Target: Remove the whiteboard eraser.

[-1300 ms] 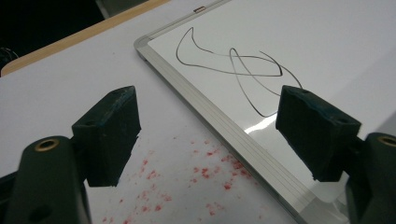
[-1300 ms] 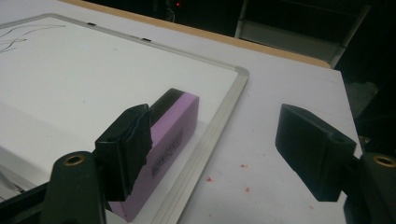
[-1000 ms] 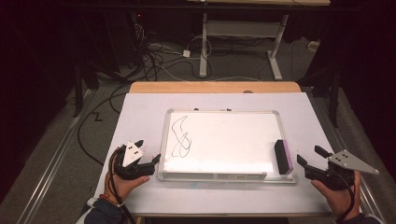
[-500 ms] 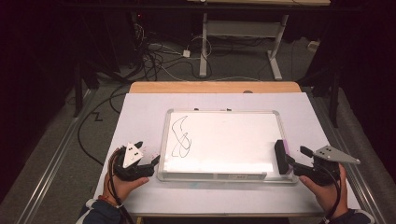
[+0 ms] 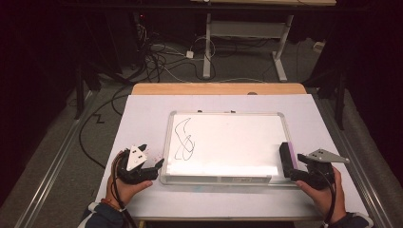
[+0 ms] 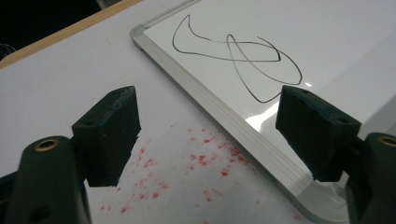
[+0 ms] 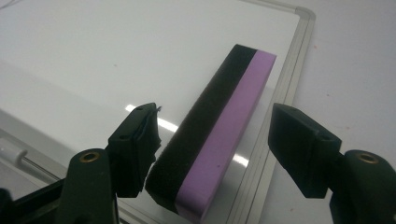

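A whiteboard (image 5: pixel 228 142) with a metal frame lies flat on the white table and carries a black looping scribble (image 5: pixel 183 140) near its left side. A black and purple eraser (image 5: pixel 286 157) rests on the board's right edge. My right gripper (image 5: pixel 297 173) is open, and in the right gripper view the eraser (image 7: pixel 217 135) sits between its jaws; the left pad touches its black side and the right pad stands apart. My left gripper (image 5: pixel 157 166) is open at the board's near left corner, straddling the frame (image 6: pixel 243 133), with the scribble (image 6: pixel 238 51) ahead of it.
Red specks (image 6: pixel 187 163) dot the table by the board's left edge. A wooden strip (image 5: pixel 218 88) runs along the table's far edge. Beyond it, cables (image 5: pixel 157 57) lie on the floor and a desk's white legs (image 5: pixel 242 42) stand there.
My right gripper has moved left and forward from the table's right edge up to the eraser, which now lies between its jaws. The left gripper has stayed put.
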The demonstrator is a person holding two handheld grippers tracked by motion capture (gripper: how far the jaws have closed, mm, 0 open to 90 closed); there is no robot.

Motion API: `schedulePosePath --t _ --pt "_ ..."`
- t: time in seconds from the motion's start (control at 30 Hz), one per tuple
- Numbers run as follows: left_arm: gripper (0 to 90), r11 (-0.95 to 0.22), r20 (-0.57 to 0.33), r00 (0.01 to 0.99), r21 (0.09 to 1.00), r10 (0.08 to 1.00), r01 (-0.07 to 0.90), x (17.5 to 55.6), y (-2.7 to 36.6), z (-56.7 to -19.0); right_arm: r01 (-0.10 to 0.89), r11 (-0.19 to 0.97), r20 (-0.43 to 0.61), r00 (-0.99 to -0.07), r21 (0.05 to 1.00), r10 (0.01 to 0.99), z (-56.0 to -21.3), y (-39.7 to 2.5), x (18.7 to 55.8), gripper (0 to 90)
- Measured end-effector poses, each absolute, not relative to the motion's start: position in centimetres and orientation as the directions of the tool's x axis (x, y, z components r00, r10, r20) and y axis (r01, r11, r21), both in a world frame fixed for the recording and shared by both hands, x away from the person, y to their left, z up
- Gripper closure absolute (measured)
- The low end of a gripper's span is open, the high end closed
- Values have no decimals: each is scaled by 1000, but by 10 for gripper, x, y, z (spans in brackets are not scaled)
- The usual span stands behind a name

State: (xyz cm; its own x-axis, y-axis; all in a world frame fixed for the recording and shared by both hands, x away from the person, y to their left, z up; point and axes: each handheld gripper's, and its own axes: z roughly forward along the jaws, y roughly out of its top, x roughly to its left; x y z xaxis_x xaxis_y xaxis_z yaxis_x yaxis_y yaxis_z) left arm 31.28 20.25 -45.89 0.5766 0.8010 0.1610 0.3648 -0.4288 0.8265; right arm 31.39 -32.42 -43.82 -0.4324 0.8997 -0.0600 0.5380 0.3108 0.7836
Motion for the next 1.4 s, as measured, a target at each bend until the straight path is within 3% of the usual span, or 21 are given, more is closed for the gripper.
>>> schedulePosePath --t 0.47,0.73,0.77,0.87,1.17,1.23,1.27,1.4 --pt "204 -428 156 581 826 799 366 313 202 -459 557 322 -77 -417 765 905 -442 -318 311 446" --pt "203 -430 157 584 826 796 364 313 201 -459 568 293 -91 -356 769 930 -444 -312 309 494" --pt "203 -429 157 584 827 796 364 313 201 -459 567 289 -100 -341 771 935 -445 -310 309 551" --pt "203 -433 158 587 825 794 363 314 201 -458 567 281 -106 -322 774 941 -445 -311 310 601" --pt "203 -403 140 588 848 796 343 321 203 -445 565 310 -108 -361 765 926 -442 -320 317 632" --pt "203 -379 112 599 860 793 341 325 203 -438 515 340 -145 -382 787 913 -436 -321 318 633" --pt "203 -360 87 613 869 785 338 330 202 -431 444 368 -175 -417 817 892 -425 -321 319 634" --pt "204 -348 65 639 878 767 329 336 196 -421 370 445 -239 -485 816 841 -411 -314 322 634"
